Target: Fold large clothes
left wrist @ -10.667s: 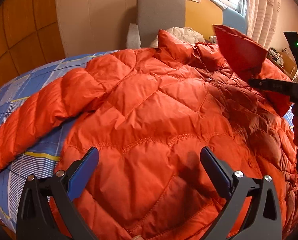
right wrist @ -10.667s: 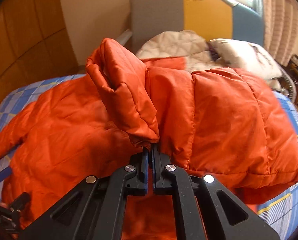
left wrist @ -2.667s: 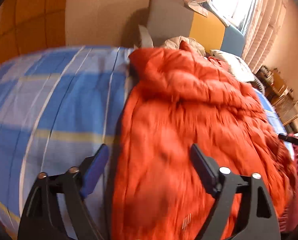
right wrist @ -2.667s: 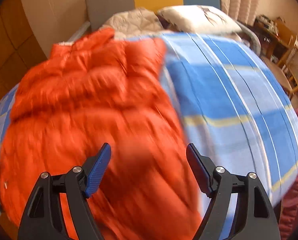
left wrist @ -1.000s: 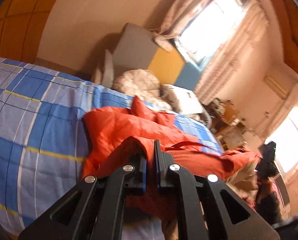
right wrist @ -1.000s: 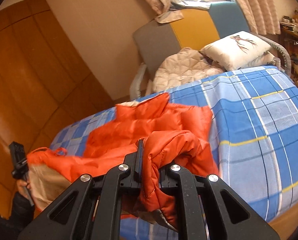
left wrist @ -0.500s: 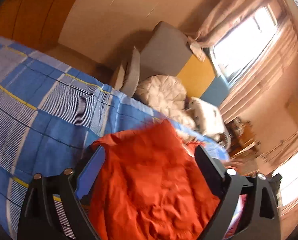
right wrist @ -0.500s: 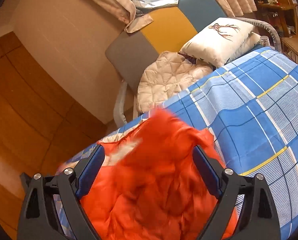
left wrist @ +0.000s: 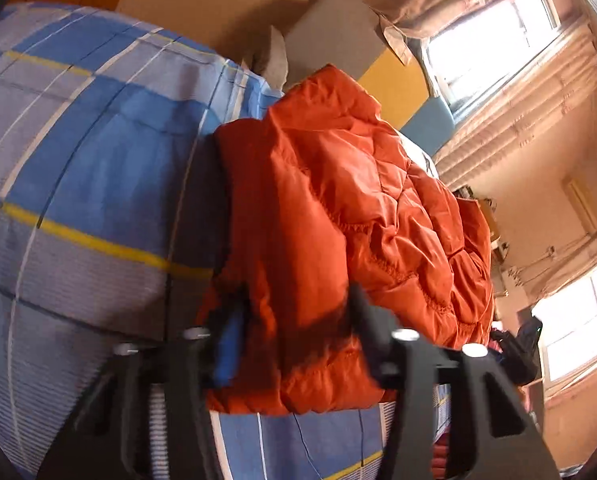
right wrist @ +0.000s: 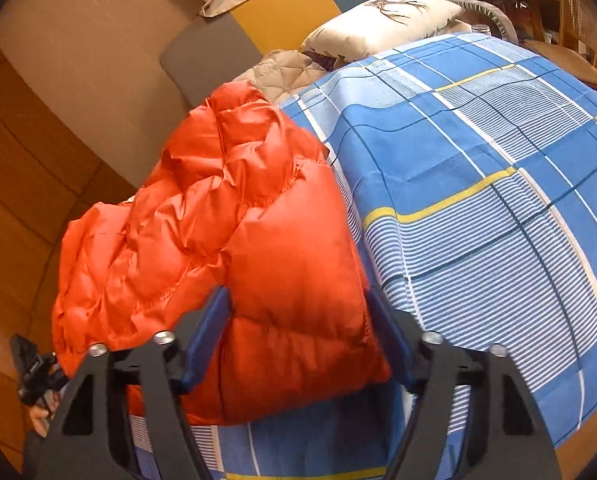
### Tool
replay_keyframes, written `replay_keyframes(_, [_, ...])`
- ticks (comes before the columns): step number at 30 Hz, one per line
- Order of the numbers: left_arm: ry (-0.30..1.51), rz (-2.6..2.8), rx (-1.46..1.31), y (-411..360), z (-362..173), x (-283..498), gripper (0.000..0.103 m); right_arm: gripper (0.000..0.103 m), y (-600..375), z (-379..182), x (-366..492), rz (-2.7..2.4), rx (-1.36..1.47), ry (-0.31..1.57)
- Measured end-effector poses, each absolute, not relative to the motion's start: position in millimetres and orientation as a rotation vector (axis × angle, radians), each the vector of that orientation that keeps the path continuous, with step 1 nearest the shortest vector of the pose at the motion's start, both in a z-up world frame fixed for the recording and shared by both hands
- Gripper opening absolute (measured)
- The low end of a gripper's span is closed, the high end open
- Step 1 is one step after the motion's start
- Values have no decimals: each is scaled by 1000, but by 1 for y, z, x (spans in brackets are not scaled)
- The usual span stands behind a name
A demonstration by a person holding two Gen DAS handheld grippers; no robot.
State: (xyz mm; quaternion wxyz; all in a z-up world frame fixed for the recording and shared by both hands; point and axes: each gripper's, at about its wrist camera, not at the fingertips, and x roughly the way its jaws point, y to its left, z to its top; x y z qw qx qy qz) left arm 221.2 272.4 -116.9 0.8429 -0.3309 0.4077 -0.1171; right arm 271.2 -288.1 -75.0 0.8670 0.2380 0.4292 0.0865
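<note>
An orange quilted down jacket point(left wrist: 338, 220) lies folded into a thick bundle on the blue plaid bed point(left wrist: 78, 160). My left gripper point(left wrist: 290, 320) is open, its jaws standing either side of the bundle's near left corner. In the right wrist view the jacket point(right wrist: 226, 240) also lies folded on the bed point(right wrist: 478, 200). My right gripper point(right wrist: 298, 320) is open, its jaws straddling the bundle's near right corner. Neither gripper is closed on the fabric.
A grey, yellow and blue headboard point(right wrist: 266, 20) stands at the far end. A white pillow point(right wrist: 382, 20) and beige quilt point(right wrist: 282, 68) lie there. A curtained window point(left wrist: 498, 32) is on the right. A wooden chair point(right wrist: 578, 28) stands beyond the bed.
Both grippers held the jacket's hem shut one second ago, carried it over toward the collar, then opened. The jacket now rests as a folded bundle, and both grippers have dropped low at its near edge.
</note>
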Motion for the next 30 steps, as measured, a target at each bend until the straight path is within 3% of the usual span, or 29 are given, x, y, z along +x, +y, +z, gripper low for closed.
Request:
replay_keyframes(1, [853, -252, -703, 273, -116, 219, 25, 45, -288, -73, 270, 192, 503, 894])
replay_keyframes(4, [843, -254, -658, 268, -106, 209, 12, 25, -287, -66, 262, 203, 484, 888])
replay_keyframes(7, [828, -263, -633, 265, -95, 195, 7, 14, -286, -53, 246, 215, 466, 869])
replay_keyframes(18, [846, -278, -647, 262, -88, 79, 6, 13, -303, -37, 150, 267, 363, 929])
replay_keyframes(21, [864, -236, -605, 257, -89, 57, 17, 13, -303, -36, 131, 274, 314, 956])
replay_keyframes(23, [848, -177, -561, 258, -84, 51, 38, 23, -303, -34, 130, 260, 294, 954])
replay_keyframes(24, [836, -161, -545, 259, -80, 49, 57, 35, -303, -31, 130, 252, 280, 947])
replay_keyframes(25, [812, -139, -518, 261, -73, 53, 64, 57, -302, -21, 138, 218, 249, 895])
replay_keyframes(27, [794, -131, -461, 262, -64, 66, 66, 75, -300, -12, 153, 192, 231, 845])
replay_keyframes(30, [786, -138, -404, 258, -56, 86, 67, 75, -289, -5, 182, 196, 189, 824])
